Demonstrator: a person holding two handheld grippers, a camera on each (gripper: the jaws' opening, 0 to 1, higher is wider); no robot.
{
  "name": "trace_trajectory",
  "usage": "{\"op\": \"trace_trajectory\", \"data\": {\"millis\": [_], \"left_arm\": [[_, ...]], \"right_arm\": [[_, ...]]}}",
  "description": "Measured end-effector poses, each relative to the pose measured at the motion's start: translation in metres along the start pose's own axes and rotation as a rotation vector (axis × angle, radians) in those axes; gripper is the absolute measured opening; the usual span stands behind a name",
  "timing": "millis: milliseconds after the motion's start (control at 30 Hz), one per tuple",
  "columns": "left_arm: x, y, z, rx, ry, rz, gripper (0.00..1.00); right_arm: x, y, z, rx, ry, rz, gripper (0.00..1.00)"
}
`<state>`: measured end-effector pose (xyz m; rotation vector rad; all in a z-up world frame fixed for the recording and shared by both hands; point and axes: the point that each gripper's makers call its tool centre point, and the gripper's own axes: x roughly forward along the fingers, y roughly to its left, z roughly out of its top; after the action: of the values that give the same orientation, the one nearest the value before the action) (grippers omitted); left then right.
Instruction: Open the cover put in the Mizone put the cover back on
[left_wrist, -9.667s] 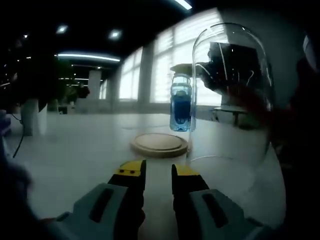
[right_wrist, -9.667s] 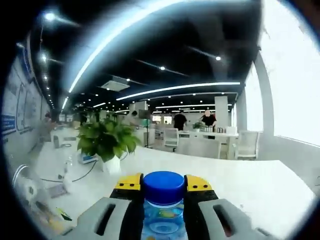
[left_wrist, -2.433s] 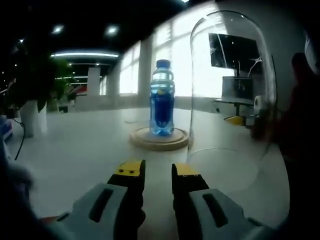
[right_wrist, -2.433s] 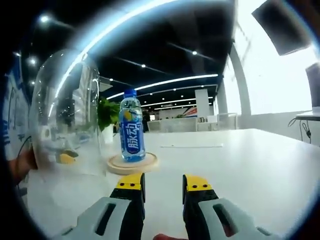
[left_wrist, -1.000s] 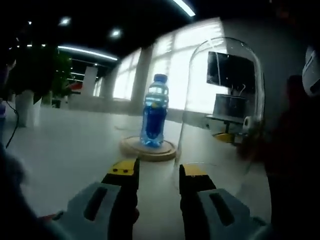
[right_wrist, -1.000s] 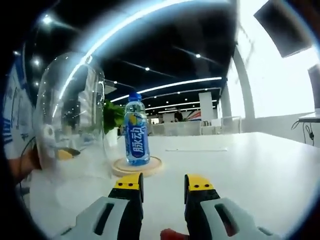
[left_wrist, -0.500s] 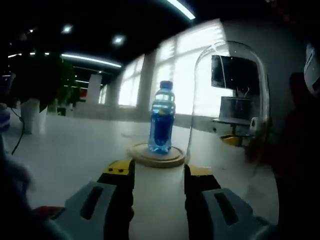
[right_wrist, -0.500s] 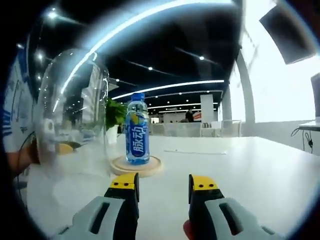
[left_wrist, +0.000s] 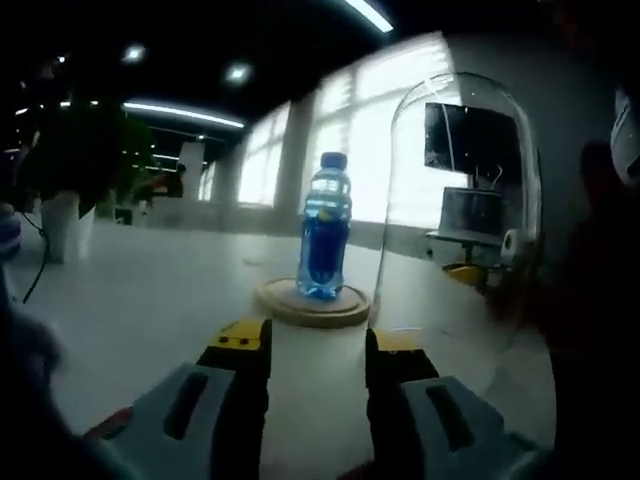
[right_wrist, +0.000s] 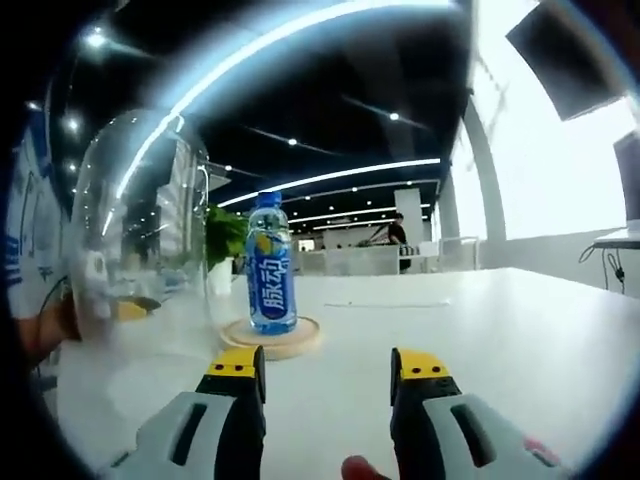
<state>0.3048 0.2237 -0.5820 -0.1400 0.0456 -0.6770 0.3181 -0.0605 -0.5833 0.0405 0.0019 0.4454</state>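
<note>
A blue Mizone bottle (left_wrist: 325, 230) with a blue cap stands upright on a round wooden base (left_wrist: 312, 304) on the white table (left_wrist: 140, 290). The clear glass dome cover (left_wrist: 460, 210) rests on the table just right of the base, off it. My left gripper (left_wrist: 317, 340) is open and empty, short of the base. In the right gripper view the bottle (right_wrist: 270, 265) stands on the base (right_wrist: 272, 340), with the dome (right_wrist: 140, 230) to its left. My right gripper (right_wrist: 330, 362) is open with nothing between its yellow-tipped fingers.
A potted plant (left_wrist: 62, 180) stands at the far left of the table, and it shows again as the plant (right_wrist: 226, 236) behind the bottle. A dark monitor (left_wrist: 470, 140) shows through the dome. A person's hand (right_wrist: 40, 328) is seen beside the dome.
The bottle, earlier held in my right gripper, now stands on the base. Over the last second both grippers' jaws have spread wider. The dome has stayed where it was.
</note>
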Motion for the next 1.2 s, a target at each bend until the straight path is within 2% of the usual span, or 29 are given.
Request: {"op": "trace_trajectory", "data": {"millis": [67,167,333,433,467,500,533,600,633,700,767,800,900,1000,1100,1200], "left_arm": [[0.0,0.001,0.0,-0.002,0.0,0.005,0.24],[-0.001,-0.004,0.009,0.016,-0.051,-0.02,0.23],[0.0,-0.004,0.008,-0.001,-0.051,-0.018,0.21],[-0.001,-0.006,0.011,-0.037,-0.065,-0.034,0.13],[-0.001,-0.005,0.012,-0.03,-0.073,-0.032,0.12],[-0.002,0.001,0.011,-0.067,-0.068,0.005,0.12],[-0.001,0.0,0.009,-0.096,-0.055,-0.009,0.12],[-0.001,-0.001,0.016,-0.078,-0.09,-0.029,0.12],[-0.002,0.0,0.015,-0.08,-0.087,-0.033,0.12],[-0.001,0.0,0.018,-0.091,-0.097,-0.046,0.12],[-0.002,-0.002,0.021,-0.059,-0.108,-0.056,0.12],[0.0,-0.011,0.031,-0.061,-0.111,-0.082,0.12],[-0.001,-0.022,0.045,-0.065,-0.138,-0.127,0.13],[-0.001,-0.021,0.05,-0.089,-0.134,-0.151,0.18],[-0.001,-0.021,0.052,-0.055,-0.113,-0.163,0.17],[-0.001,-0.024,0.057,-0.071,-0.122,-0.184,0.15]], "right_arm": [[0.0,0.0,0.0,0.005,-0.002,0.004,0.42],[0.0,0.003,0.006,0.002,-0.035,0.02,0.39],[-0.001,0.004,0.009,0.006,-0.054,0.03,0.33],[-0.003,-0.002,0.012,0.049,-0.071,0.015,0.23],[-0.004,-0.004,0.013,0.055,-0.08,0.008,0.22],[-0.004,-0.005,0.014,0.078,-0.084,0.013,0.21],[-0.004,-0.005,0.013,0.087,-0.083,0.017,0.21],[-0.003,-0.004,0.011,0.097,-0.072,0.032,0.21],[-0.003,-0.002,0.012,0.108,-0.07,0.044,0.21],[-0.001,0.004,0.016,0.16,-0.083,0.086,0.21],[0.001,0.008,0.019,0.15,-0.077,0.121,0.22],[0.004,0.022,0.029,0.112,-0.069,0.202,0.21],[0.003,0.043,0.036,0.13,-0.041,0.332,0.21],[0.003,0.052,0.039,0.135,-0.027,0.405,0.22],[0.004,0.056,0.044,0.121,-0.03,0.433,0.22],[0.003,0.063,0.054,0.105,-0.04,0.49,0.21]]}}
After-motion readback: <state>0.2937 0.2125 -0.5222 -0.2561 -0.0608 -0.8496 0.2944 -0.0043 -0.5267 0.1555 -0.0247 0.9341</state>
